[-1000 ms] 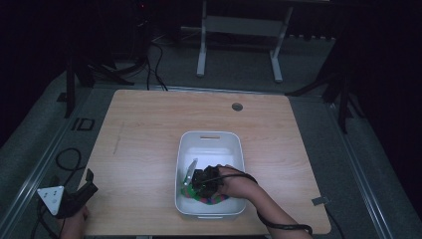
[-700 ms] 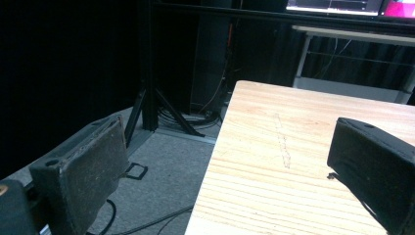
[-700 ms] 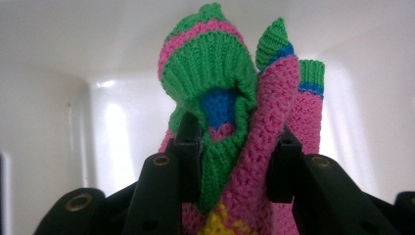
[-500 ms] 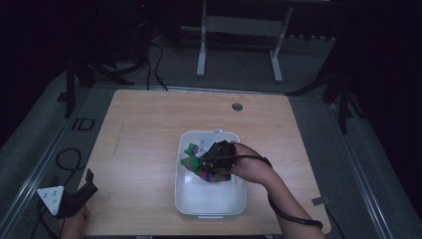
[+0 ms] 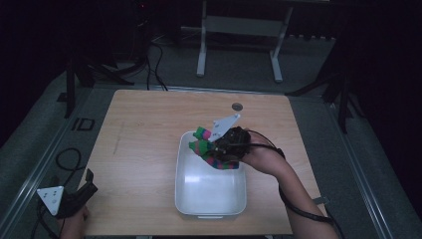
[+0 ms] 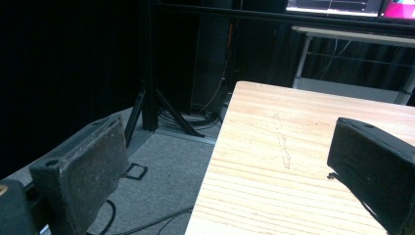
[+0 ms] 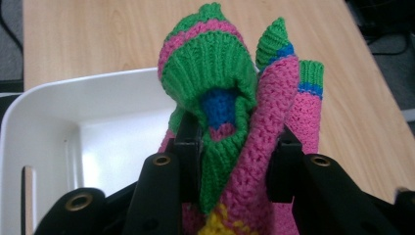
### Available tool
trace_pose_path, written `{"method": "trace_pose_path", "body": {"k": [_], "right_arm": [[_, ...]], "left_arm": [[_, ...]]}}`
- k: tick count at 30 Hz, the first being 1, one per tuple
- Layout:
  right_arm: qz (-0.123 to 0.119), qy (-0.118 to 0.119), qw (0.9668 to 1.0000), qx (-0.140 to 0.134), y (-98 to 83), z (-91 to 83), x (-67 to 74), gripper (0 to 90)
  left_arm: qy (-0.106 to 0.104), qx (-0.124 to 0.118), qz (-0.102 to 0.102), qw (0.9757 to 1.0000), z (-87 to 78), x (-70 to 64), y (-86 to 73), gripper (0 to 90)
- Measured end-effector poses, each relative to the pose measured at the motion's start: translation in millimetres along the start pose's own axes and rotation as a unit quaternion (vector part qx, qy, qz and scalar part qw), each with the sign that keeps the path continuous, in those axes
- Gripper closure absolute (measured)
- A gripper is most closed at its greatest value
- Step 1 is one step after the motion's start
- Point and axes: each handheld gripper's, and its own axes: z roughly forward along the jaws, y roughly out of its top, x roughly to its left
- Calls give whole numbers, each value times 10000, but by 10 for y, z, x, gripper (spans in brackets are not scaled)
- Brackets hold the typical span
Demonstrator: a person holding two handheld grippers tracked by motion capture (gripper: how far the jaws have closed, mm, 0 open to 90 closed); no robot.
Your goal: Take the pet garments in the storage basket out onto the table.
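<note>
Right gripper in the high view: we see it pinching a knitted piece above the far end of the white bin; left gripper sits off the table's near-left corner. Left gripper view: jaws spread, nothing between. Right gripper view: jaws squeeze the bunched pink-green knit. We judge it soft, light, floppy, non-slippery; grab a thick fold.

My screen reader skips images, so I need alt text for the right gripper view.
The right gripper has its black fingers shut on a bunched knitted item in pink, green, blue and yellow. Behind it are a white tub and the wooden table.
</note>
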Motion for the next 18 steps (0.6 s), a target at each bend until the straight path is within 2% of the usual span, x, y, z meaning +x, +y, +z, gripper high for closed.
{"method": "trace_pose_path", "body": {"k": [8, 16, 18], "right_arm": [[218, -230, 9995, 6, -202, -220, -161, 656], [568, -579, 9967, 45, -530, -497, -320, 656], [621, -605, 9962, 40, -579, -529, -334, 656]], "left_arm": [[0, 6, 24, 10000, -1, -7, 0, 19], [8, 4, 20, 10000, -1, -8, -1, 19], [11, 2, 22, 10000, -2, -8, -1, 18]]}}
